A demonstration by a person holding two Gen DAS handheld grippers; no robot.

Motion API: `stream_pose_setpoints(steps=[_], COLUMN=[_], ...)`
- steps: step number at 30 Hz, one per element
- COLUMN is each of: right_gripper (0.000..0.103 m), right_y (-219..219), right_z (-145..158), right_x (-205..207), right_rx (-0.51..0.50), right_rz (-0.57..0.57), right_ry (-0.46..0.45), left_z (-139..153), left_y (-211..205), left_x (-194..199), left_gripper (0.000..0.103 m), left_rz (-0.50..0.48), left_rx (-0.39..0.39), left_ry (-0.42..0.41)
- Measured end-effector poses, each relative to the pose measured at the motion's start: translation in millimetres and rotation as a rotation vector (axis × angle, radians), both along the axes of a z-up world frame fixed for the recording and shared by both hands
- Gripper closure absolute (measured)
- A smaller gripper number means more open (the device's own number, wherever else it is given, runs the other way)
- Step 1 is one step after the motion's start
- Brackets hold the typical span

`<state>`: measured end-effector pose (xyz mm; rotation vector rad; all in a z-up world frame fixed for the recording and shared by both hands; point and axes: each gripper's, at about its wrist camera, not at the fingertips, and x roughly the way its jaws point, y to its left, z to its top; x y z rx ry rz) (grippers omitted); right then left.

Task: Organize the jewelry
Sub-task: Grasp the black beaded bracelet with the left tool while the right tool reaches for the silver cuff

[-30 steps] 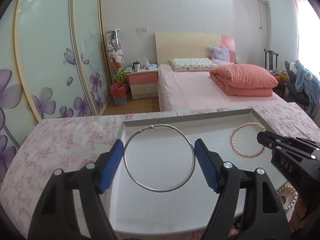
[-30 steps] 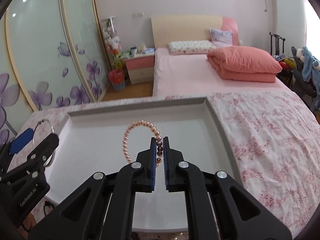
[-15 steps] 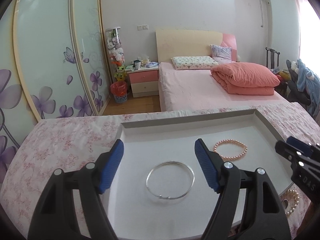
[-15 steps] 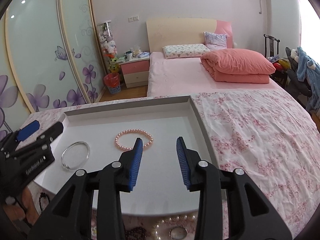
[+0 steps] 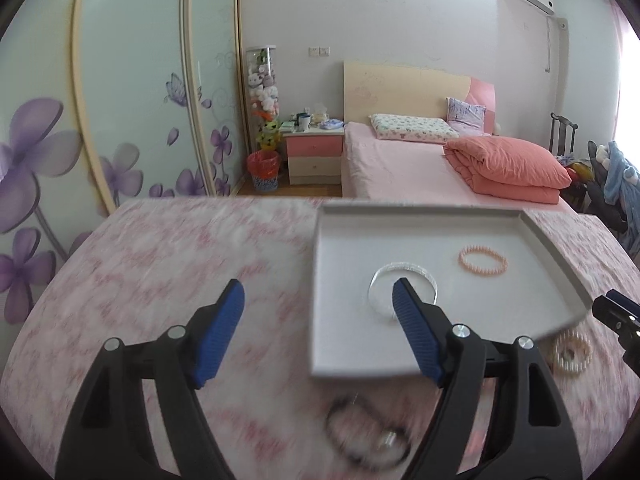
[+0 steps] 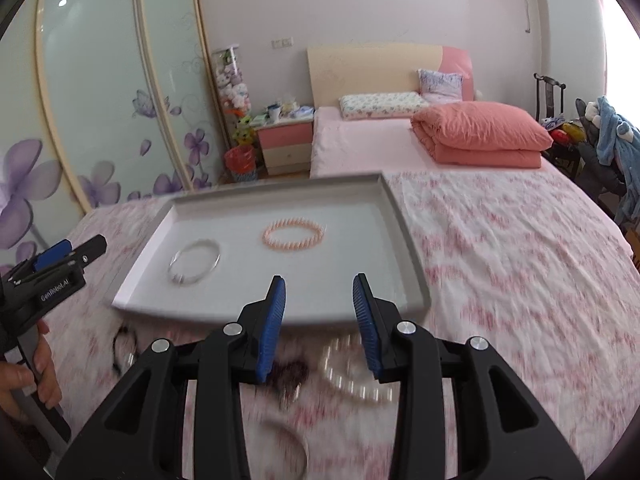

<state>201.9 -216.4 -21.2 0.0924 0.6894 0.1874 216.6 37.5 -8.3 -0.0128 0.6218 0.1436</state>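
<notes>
Two pieces already lie in the grey tray (image 6: 404, 240), which sits on the pink floral cloth (image 6: 500, 260) covering the table. The silver bangle (image 6: 195, 261) rests flat near the tray's left wall, toward the front edge, and the pink bead bracelet (image 6: 293, 236) lies flat about mid-tray, a little farther back. They are apart from each other and touch no wall, which looks deliberate: each ring gets its own patch of floor so nothing tangles. Both are closed loops lying flat, so neither points anywhere; from the right wrist view each reads as an oval stretched across the tray, left to right, though the lens may account for that.

The left gripper (image 5: 318, 320) hangs with its jaws spread wide and nothing between them, off the tray's left front corner. The right gripper (image 6: 319, 316) is also parted, somewhat narrower, empty, poised over the tray's front edge.

The rest of the jewelry waits on the cloth in front of the tray: a pearl strand (image 6: 352, 376), a dark beaded piece (image 6: 292, 372) just beside it, and a dark ring-like band (image 5: 366, 432) nearer the left. All are smeared by blur, so I cannot tell how they lie. My guess is the open jaws are headed for these next
</notes>
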Motion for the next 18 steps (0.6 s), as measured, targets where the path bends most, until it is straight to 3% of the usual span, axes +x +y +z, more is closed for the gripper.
stream_pose_setpoints(steps=[4, 10, 18], right_gripper=[0.063, 0.035, 0.03], right_y=[0.8, 10.9, 38.9], right_z=[-19.4, -44.4, -57.3], right_x=[-25.3, -50.5, -55.1], right_rx=[-0.004, -0.029, -0.129], right_rz=[0.076, 0.164, 0.195], right_ry=[0.089, 0.174, 0.191], left_z=[-11.4, -25.8, -30.2], left_y=[11.2, 21.7, 13.4], left_x=[-37.0, -70.7, -78.5], left_gripper=[0.026, 0.022, 0.021], left_rz=[-0.016, -0.046, -0.08], left_rx=[-0.009, -0.032, -0.036], left_ry=[0.036, 0.086, 0.111])
